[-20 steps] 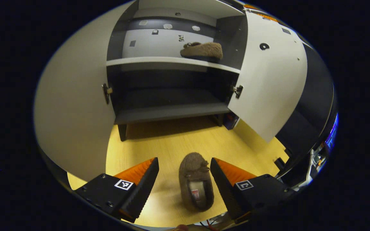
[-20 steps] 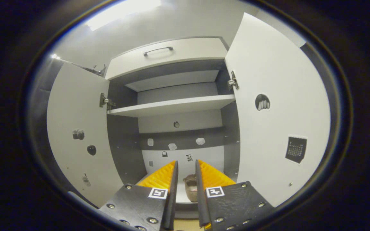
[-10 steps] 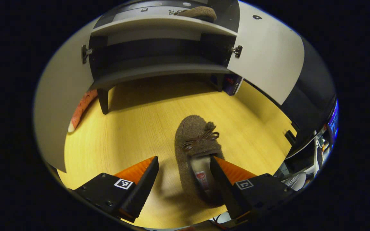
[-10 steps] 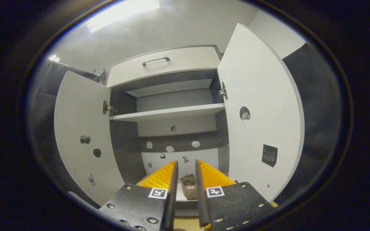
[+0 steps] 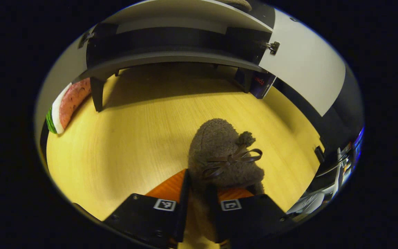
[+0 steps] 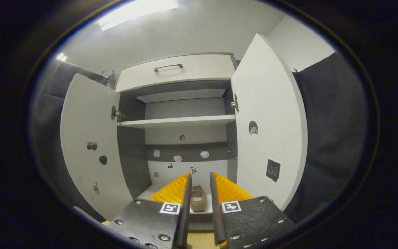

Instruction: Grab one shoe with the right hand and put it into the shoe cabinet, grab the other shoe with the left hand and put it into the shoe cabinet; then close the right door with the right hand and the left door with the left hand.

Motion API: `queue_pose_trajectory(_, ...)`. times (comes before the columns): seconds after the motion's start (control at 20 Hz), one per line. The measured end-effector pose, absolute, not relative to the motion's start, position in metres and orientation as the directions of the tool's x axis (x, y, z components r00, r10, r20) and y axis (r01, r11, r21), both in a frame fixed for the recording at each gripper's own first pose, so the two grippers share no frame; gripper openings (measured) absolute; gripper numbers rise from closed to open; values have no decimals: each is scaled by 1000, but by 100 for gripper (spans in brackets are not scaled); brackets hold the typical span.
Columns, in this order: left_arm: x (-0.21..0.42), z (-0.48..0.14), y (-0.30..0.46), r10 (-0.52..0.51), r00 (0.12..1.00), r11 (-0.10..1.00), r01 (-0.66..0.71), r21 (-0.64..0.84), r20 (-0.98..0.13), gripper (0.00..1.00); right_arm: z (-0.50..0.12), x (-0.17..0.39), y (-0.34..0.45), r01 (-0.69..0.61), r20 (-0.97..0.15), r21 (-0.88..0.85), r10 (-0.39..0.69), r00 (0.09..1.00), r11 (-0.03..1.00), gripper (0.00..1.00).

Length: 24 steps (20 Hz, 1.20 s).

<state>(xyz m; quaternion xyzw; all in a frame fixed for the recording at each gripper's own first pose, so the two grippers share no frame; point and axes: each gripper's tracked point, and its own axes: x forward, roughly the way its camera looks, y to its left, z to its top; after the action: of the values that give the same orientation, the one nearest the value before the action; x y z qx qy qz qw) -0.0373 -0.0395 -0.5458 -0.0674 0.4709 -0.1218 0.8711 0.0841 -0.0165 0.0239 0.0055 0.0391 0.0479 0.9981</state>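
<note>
In the left gripper view a brown fuzzy slipper [image 5: 219,152] with a bow lies on the yellow wooden floor [image 5: 133,138], toe toward the cabinet. My left gripper [image 5: 200,193] is shut on its heel end, one finger inside the opening and one outside. In the right gripper view the other slipper [image 6: 198,200] rests on a low shelf inside the shoe cabinet [image 6: 178,121], well beyond my right gripper [image 6: 199,183]. That gripper's orange fingers stand a narrow slit apart and hold nothing. The left door [image 6: 88,145] and right door [image 6: 268,121] are both wide open.
A drawer with a handle [image 6: 168,66] tops the cabinet. Low in the left gripper view are the cabinet's dark base [image 5: 171,57] on legs, the right door [image 5: 306,69], a dark box [image 5: 259,83] beneath it and a watermelon-slice cushion [image 5: 67,107] at left.
My left gripper came down over the slipper on the floor and went from wide open to shut on its heel. The right gripper drew back from the cabinet, its fingers unchanged.
</note>
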Motion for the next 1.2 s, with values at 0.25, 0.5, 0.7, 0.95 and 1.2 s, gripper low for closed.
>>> queue_pose_trajectory(0.25, -36, -543, -32, -201, 537, 980, 116, -164, -819, 1, 24, 82, -17, -99, -78, 1, 98, 992, 995, 29)
queue_pose_trajectory(0.5, -15, -502, -25, -179, 583, 983, 77, -165, -792, 1, 23, 83, -14, -125, -77, 14, 125, 989, 992, 29)
queue_pose_trajectory(0.7, 19, -433, -4, -135, 668, 990, 62, -126, -732, 1, 24, 81, -10, -148, -56, 14, 148, 987, 989, 29)
queue_pose_trajectory(0.95, 67, -338, 13, -91, 765, 995, 47, -86, -638, 1, 24, 73, -14, -157, -32, -15, 157, 987, 987, 29)
queue_pose_trajectory(1.2, 111, -256, 12, -79, 812, 995, 27, -98, -578, 1, 23, 67, -13, -167, -26, -35, 166, 986, 985, 29)
